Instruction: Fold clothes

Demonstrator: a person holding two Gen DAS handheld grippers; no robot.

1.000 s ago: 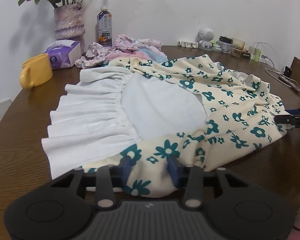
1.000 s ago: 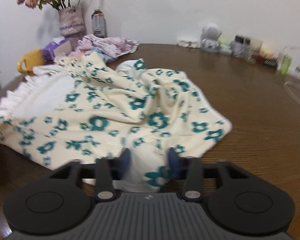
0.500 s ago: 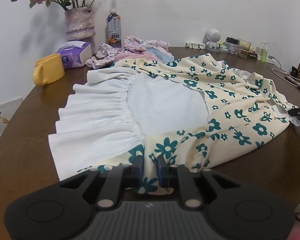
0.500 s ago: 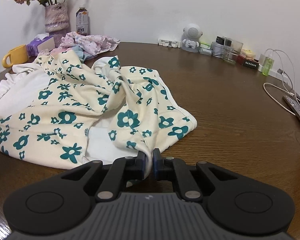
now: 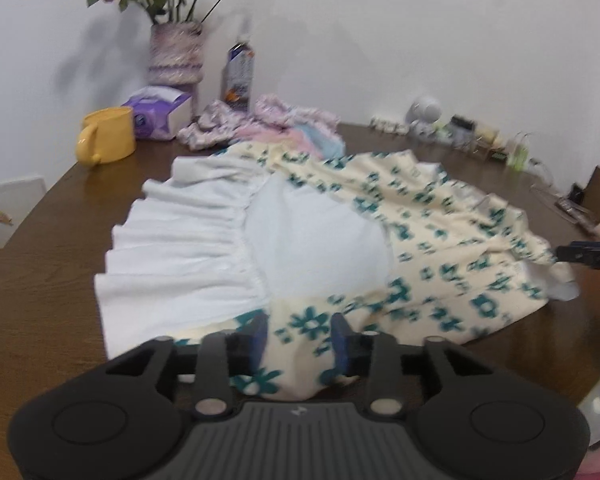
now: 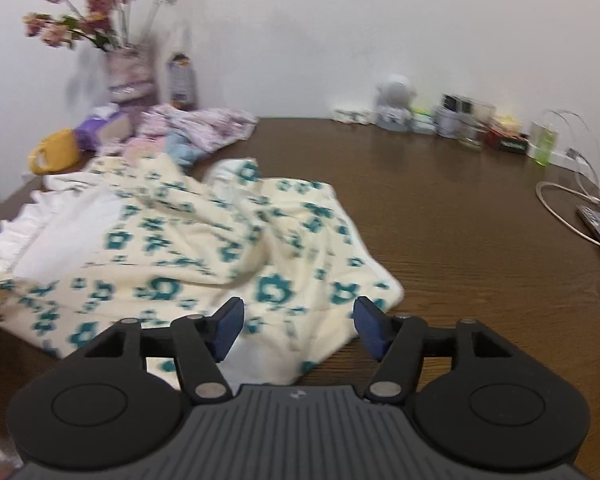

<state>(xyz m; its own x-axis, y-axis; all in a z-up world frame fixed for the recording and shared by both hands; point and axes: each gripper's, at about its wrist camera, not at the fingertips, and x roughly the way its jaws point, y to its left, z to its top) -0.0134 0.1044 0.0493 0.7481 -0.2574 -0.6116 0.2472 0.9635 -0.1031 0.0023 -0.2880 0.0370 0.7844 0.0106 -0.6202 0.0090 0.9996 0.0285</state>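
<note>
A cream dress with teal flowers [image 5: 440, 232] and a white ruffled part [image 5: 180, 248] lies spread on the brown table [image 6: 480, 220]. My left gripper [image 5: 300, 338] is open at the dress's near edge, and a fold of the flowered cloth lies loose between its fingers. My right gripper [image 6: 300, 330] is open wide over the other end of the dress [image 6: 204, 240], its fingers apart above the hem. In the left wrist view, the right gripper [image 5: 568, 254] shows at the far right edge beside the cloth.
At the back left stand a yellow mug [image 5: 108, 140], a tissue box [image 5: 156, 118], a flower vase [image 5: 176, 54] and a bottle [image 5: 240, 72]. A pile of pink clothes [image 5: 268, 124] lies behind the dress. Small jars [image 6: 460, 124] and a cable [image 6: 560, 212] occupy the right.
Half a second ago both grippers were shut on the dress's edges. Both have now opened and let the cloth go. The views have also shifted and are blurred.
</note>
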